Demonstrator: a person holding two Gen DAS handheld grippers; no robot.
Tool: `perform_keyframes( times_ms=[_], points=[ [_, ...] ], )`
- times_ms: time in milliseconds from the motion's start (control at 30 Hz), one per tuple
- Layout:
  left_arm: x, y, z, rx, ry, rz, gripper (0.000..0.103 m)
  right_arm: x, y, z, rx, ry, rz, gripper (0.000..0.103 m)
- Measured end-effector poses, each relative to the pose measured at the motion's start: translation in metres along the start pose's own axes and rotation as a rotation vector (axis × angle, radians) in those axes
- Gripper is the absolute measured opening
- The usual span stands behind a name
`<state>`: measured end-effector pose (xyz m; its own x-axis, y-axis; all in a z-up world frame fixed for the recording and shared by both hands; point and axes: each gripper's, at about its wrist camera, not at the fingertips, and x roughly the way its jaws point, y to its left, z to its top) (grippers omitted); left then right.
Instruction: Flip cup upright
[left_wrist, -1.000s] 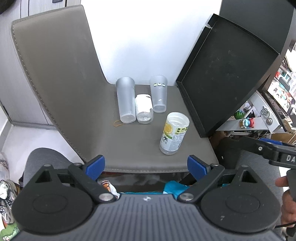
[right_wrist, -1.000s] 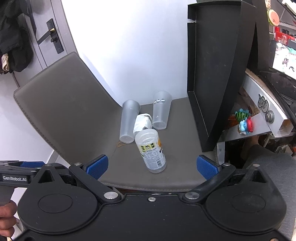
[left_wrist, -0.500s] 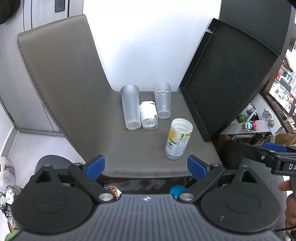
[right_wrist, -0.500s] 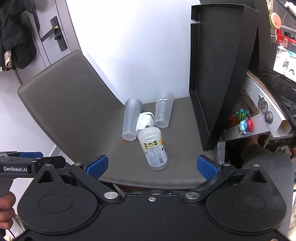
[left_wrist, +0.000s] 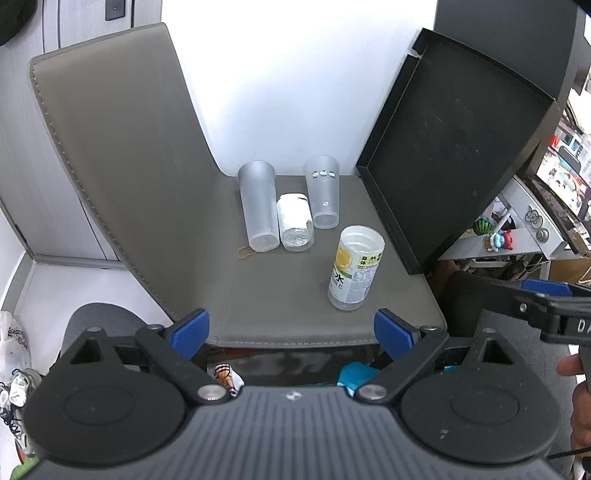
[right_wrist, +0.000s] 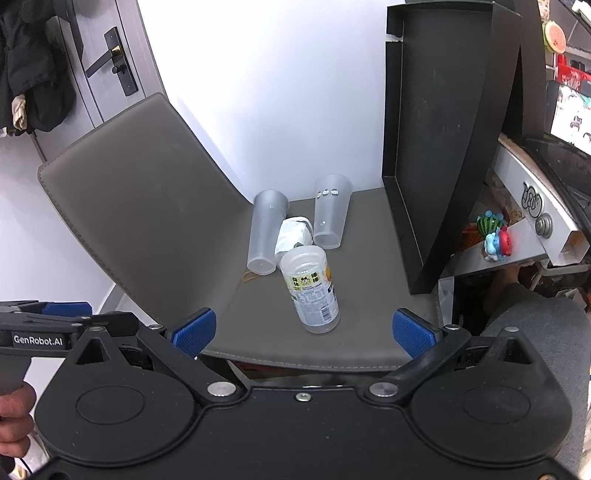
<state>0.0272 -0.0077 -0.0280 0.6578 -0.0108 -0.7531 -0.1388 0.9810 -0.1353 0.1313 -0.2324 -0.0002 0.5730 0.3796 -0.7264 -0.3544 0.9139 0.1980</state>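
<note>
Several clear plastic cups stand on a grey chair seat (left_wrist: 280, 295). A labelled cup with a yellow print (left_wrist: 355, 273) (right_wrist: 310, 291) stands nearest, toward the front right. Behind it are a tall frosted cup (left_wrist: 258, 206) (right_wrist: 266, 232), a short cup with a white label (left_wrist: 294, 221) (right_wrist: 291, 236) and a clear cup with small printed figures (left_wrist: 323, 192) (right_wrist: 330, 212). My left gripper (left_wrist: 291, 332) is open and empty, held back before the seat's front edge. My right gripper (right_wrist: 303, 330) is open and empty, also before the front edge.
A black tray (left_wrist: 454, 155) (right_wrist: 443, 147) leans upright at the seat's right side. The chair back (left_wrist: 110, 140) rises on the left. A rubber band (left_wrist: 245, 253) lies by the frosted cup. A cluttered desk with toys (right_wrist: 495, 236) is on the right.
Both grippers have pulled back and risen a little, so the chair and cups look smaller. The cups have not moved. Both grippers stay open.
</note>
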Motion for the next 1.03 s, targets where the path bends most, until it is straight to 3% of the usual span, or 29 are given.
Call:
perform_keyframes(
  times_ms=[1033],
  points=[
    [-0.0018, -0.0091, -0.0042, 0.047, -0.007, 0.004, 0.095, 0.0031, -0.0028, -0.0024, 0.015, 0.004, -0.021, 0.103]
  ],
)
